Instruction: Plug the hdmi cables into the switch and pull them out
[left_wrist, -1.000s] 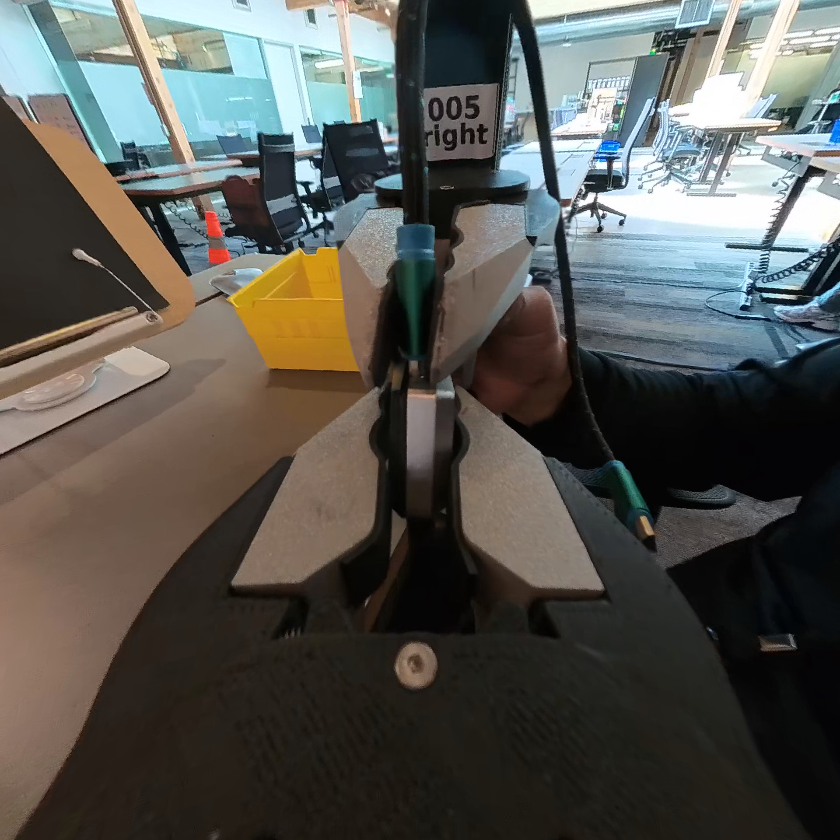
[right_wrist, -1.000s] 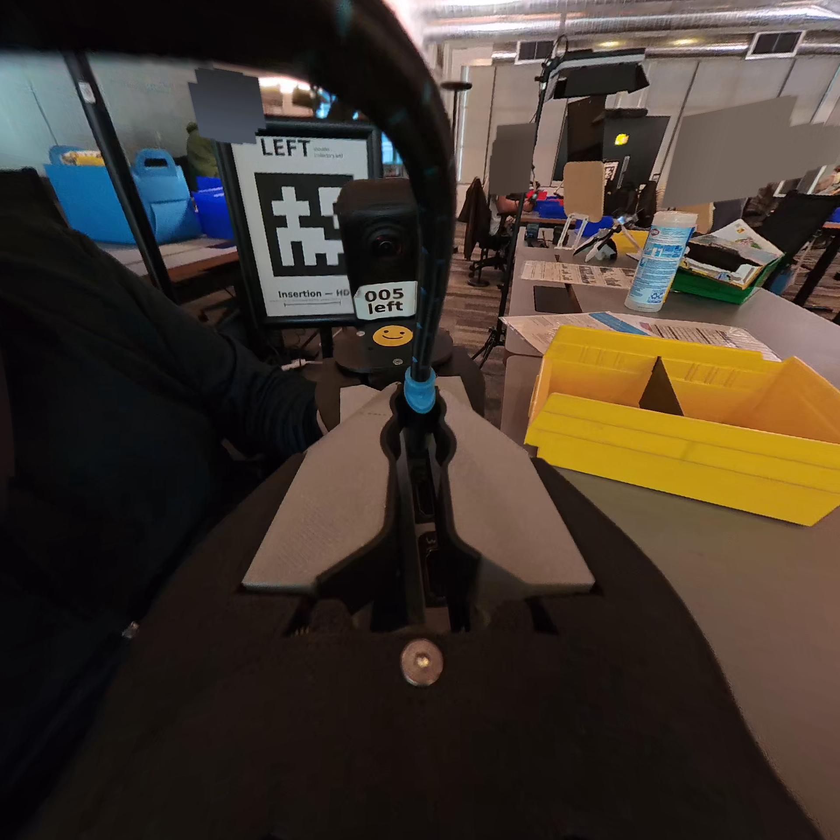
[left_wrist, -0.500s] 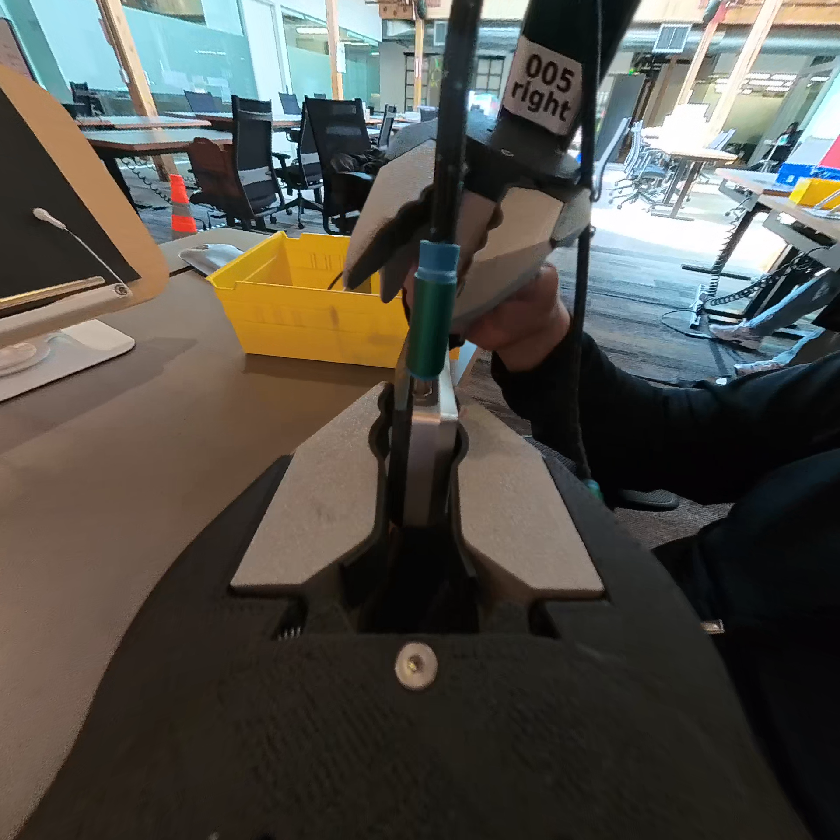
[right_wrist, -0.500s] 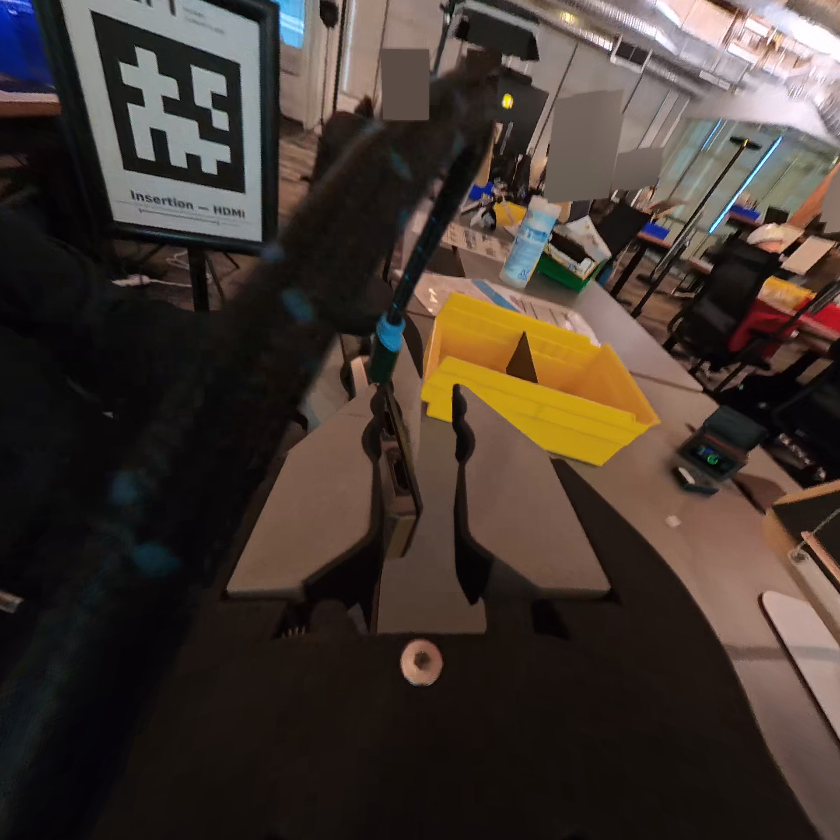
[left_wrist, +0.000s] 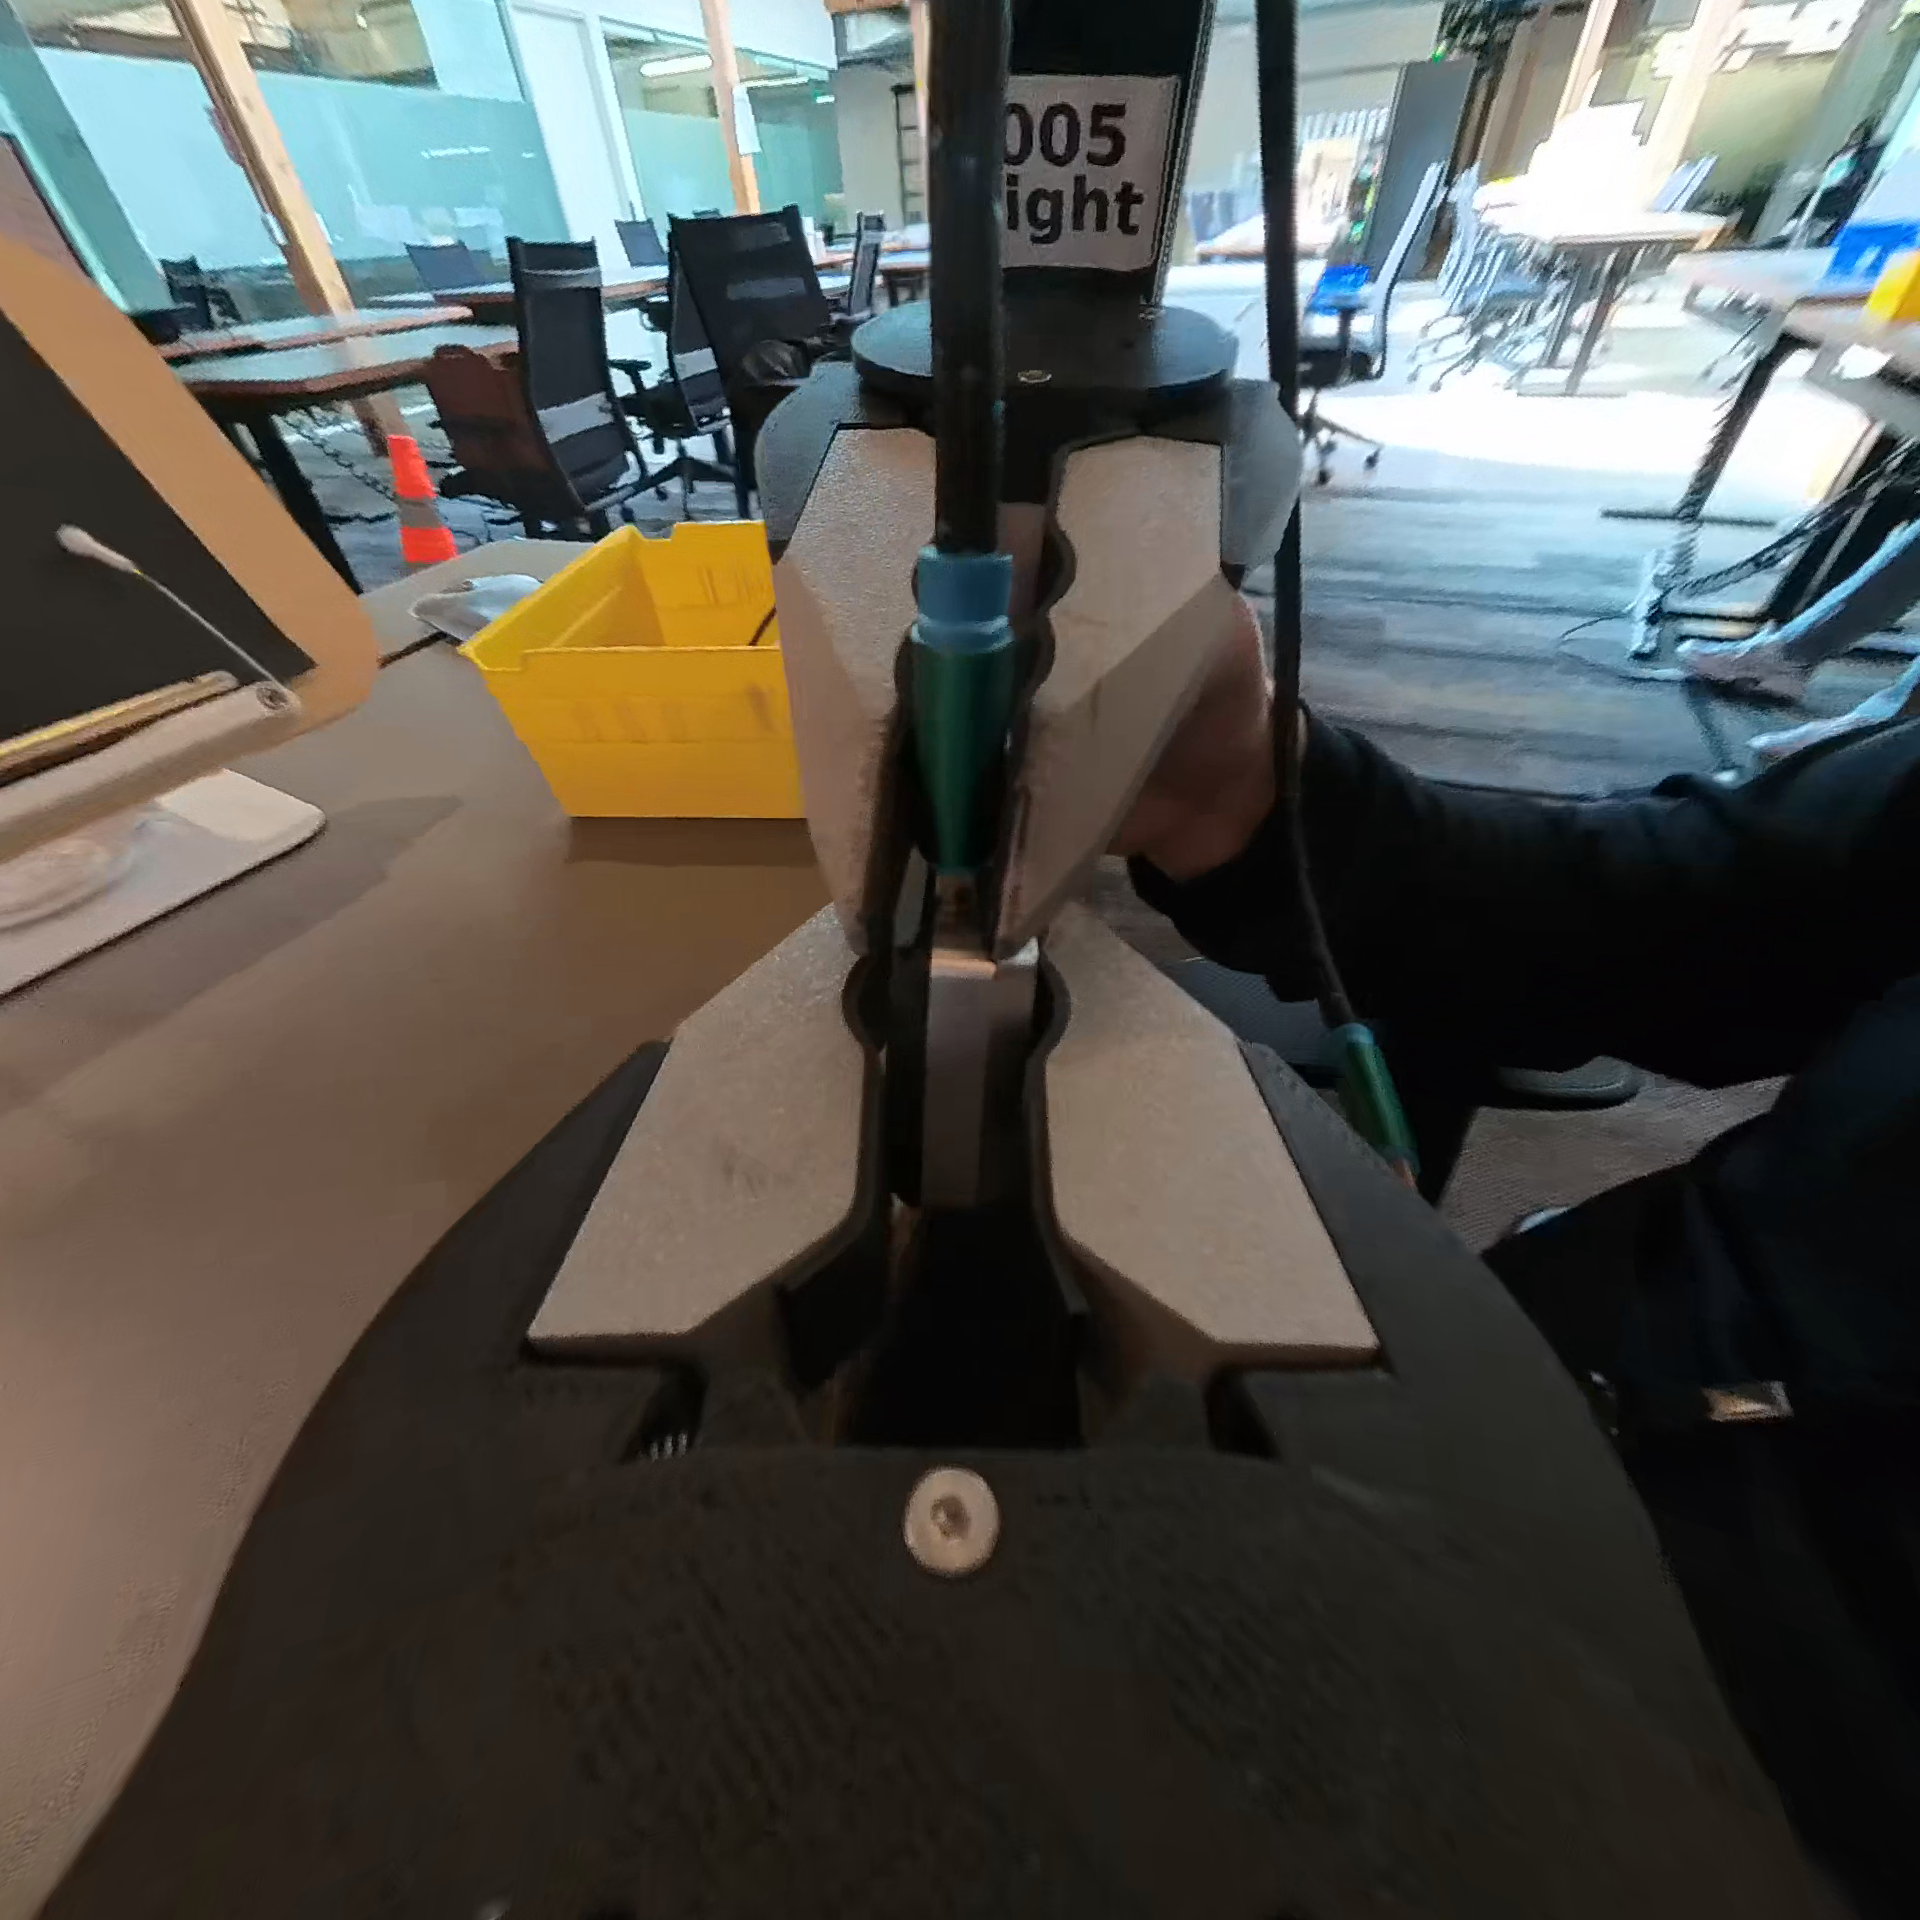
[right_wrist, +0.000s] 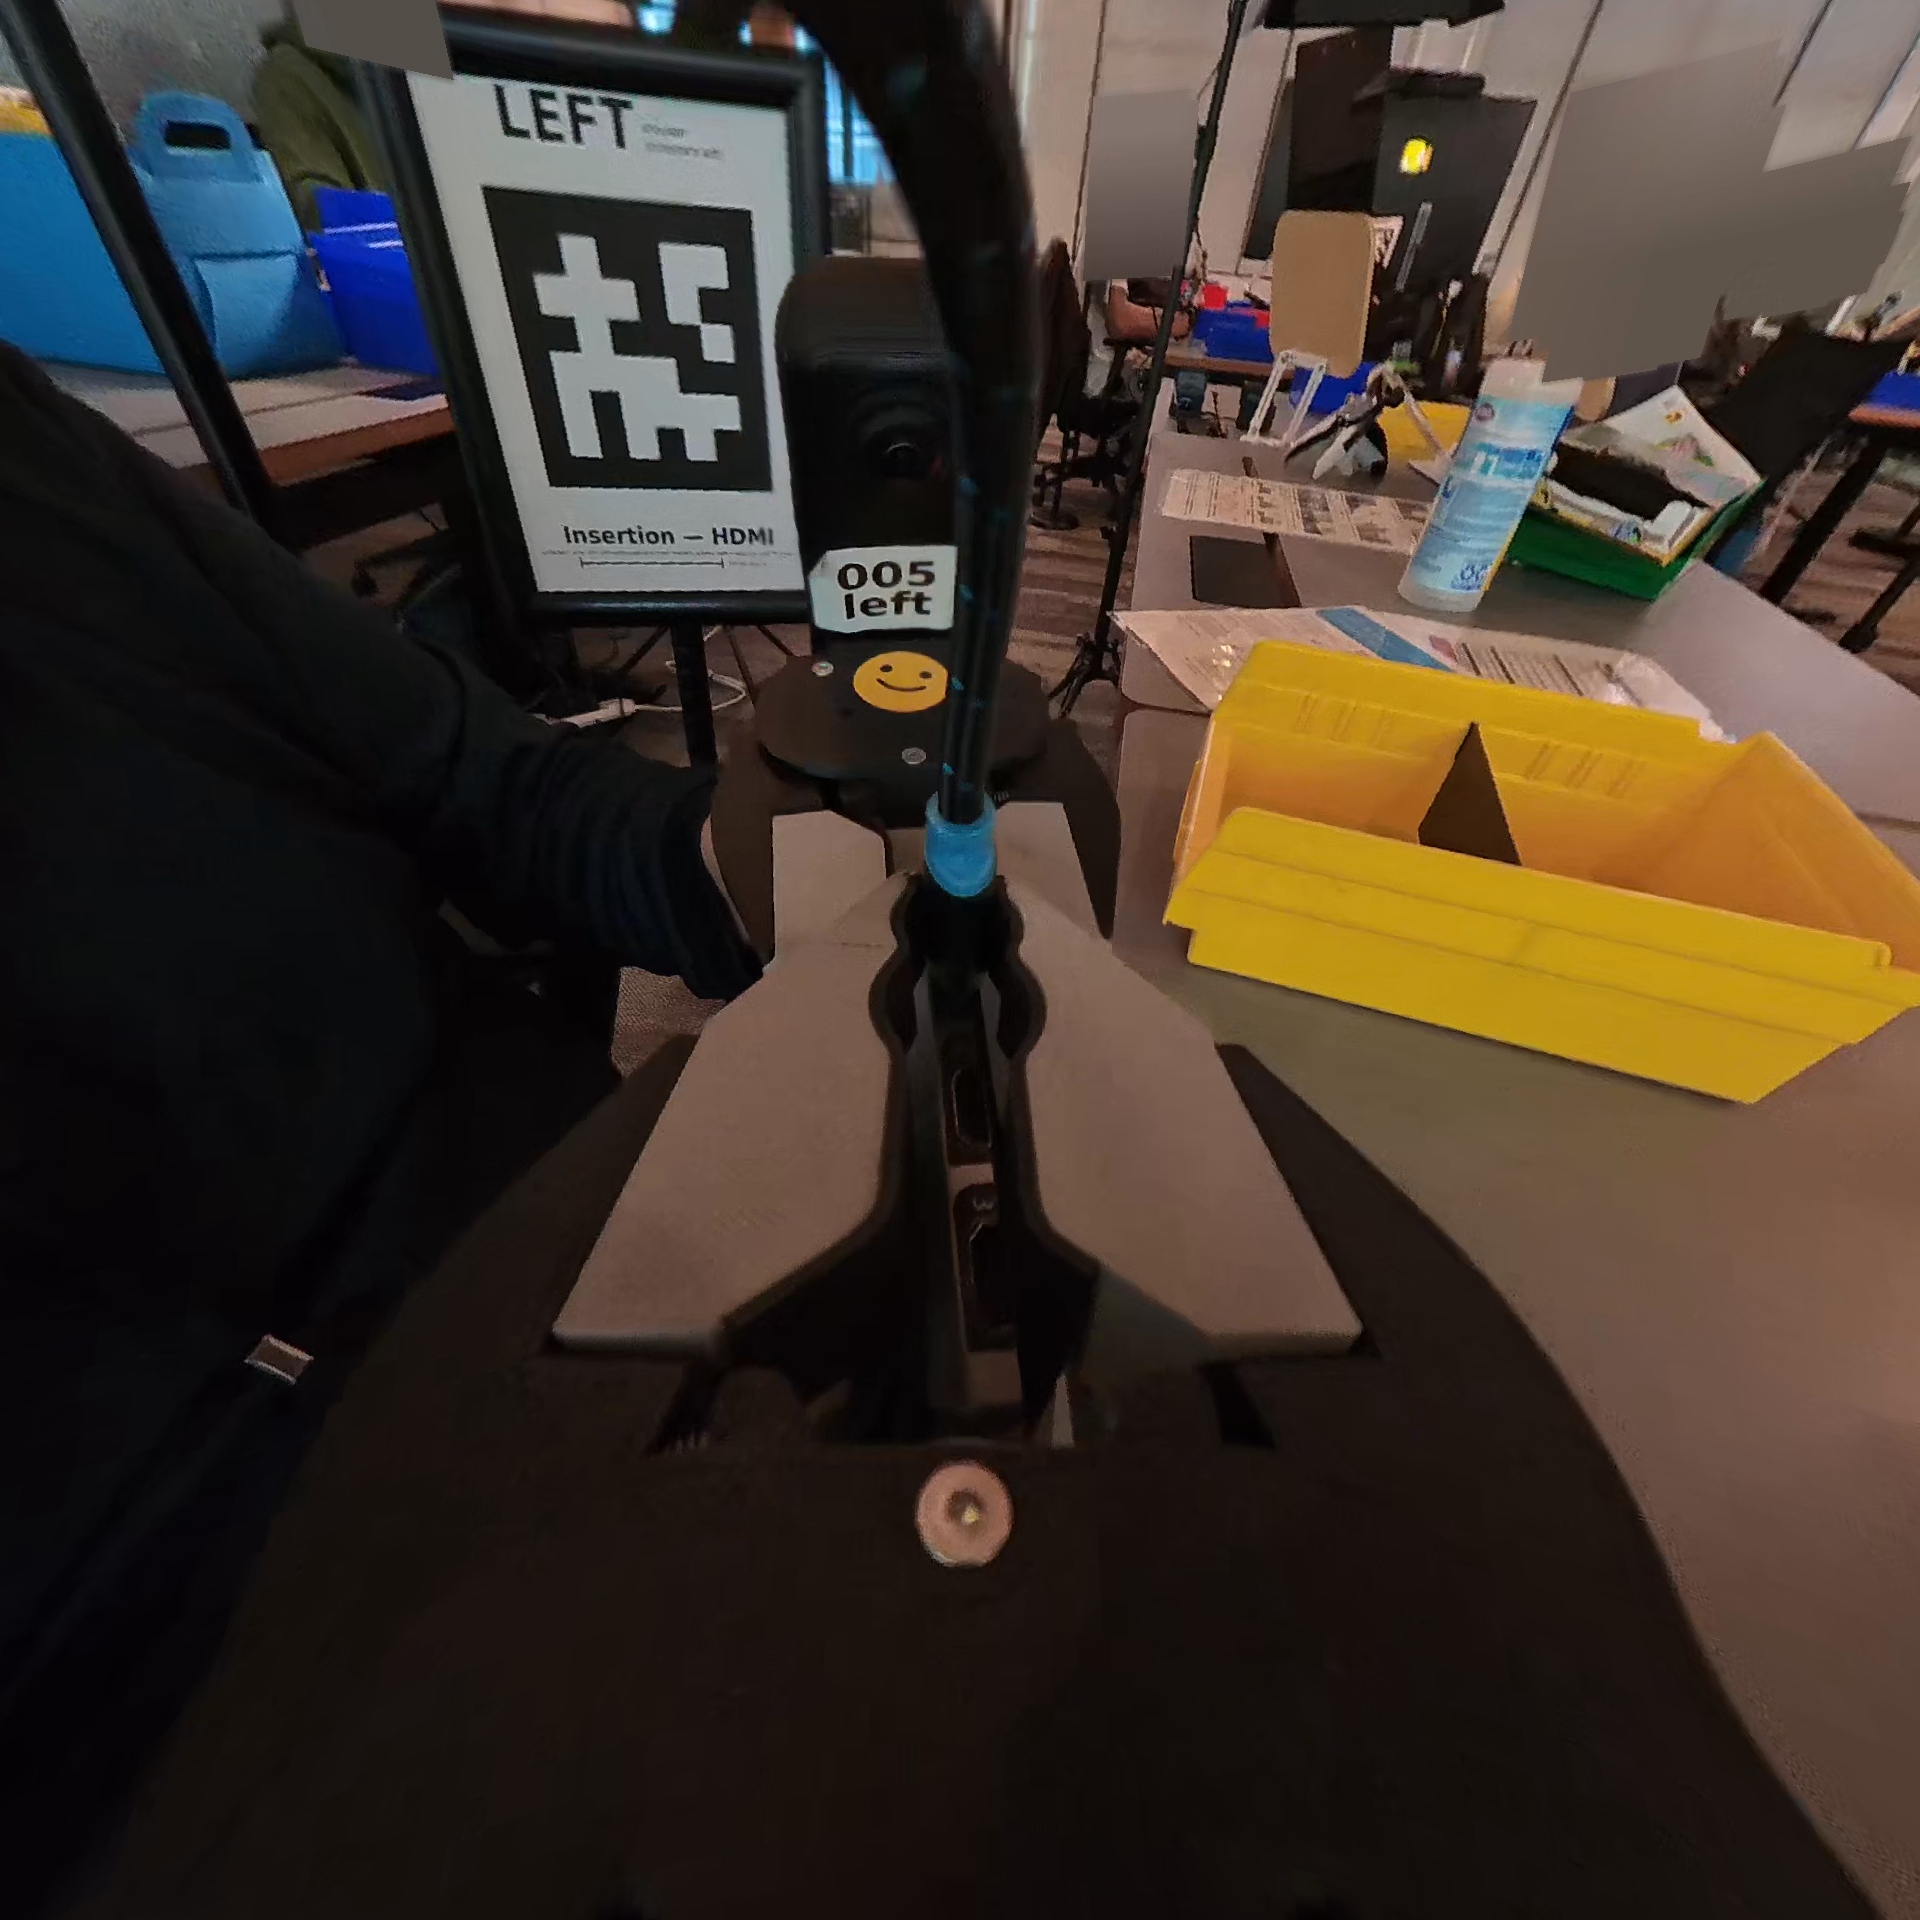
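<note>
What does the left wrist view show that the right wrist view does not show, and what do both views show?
Only the left wrist view shows the green plug body between the right gripper's fingers, a second green plug hanging loose, and an orange cone.

Only the right wrist view shows the switch's open ports, a framed marker sign, a white bottle and the bin's divider.

Both show the yellow bin, the switch held in the left gripper, and the black cable.

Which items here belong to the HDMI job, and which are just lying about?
Job: switch in left gripper; green plug in right gripper; spare plug.

Lying about: yellow bin, bottle, marker sign.
</note>
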